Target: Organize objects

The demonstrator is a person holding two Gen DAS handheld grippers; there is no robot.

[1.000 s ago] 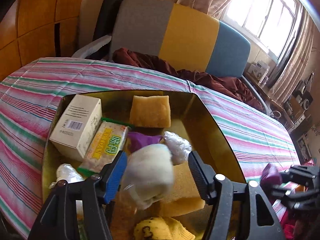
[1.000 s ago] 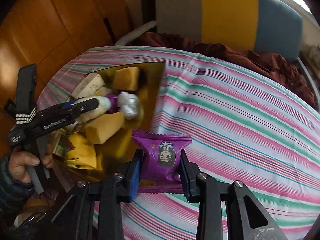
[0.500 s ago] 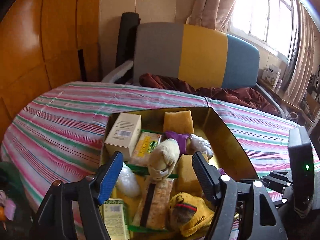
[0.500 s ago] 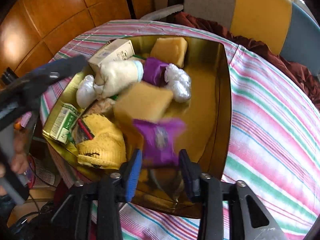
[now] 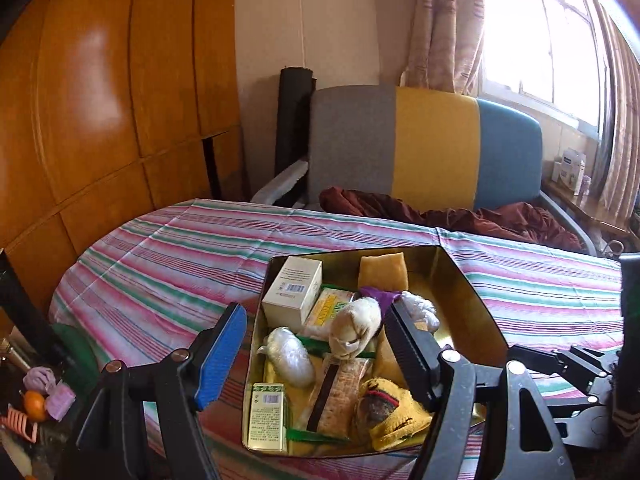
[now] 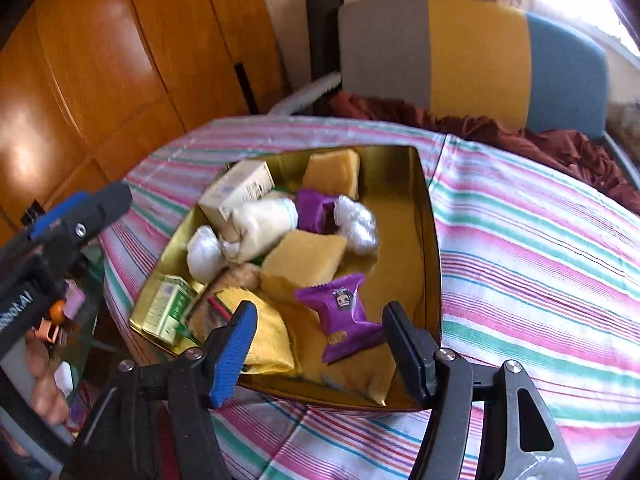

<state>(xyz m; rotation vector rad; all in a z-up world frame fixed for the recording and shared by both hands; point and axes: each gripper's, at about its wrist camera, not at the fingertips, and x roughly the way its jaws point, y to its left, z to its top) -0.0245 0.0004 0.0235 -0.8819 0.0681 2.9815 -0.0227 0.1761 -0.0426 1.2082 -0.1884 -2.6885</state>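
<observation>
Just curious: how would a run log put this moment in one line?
right gripper: open, jaws just opening | purple snack packet: in gold tray | left gripper: open, empty

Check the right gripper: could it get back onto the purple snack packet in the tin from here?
Probably yes. The right gripper is open, and the purple snack packet lies loose on top, just ahead of its jaws, nothing between.

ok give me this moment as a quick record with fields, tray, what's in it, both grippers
surface: striped cloth
tray: gold tray on the cloth
contents: white box, two yellow sponges, purple packet, yellow cloth, green carton, white bundles
right gripper: open, jaws just been opening, purple packet lies loose in the tray between and beyond them
left gripper: open, holds nothing, above the tray's near end
</observation>
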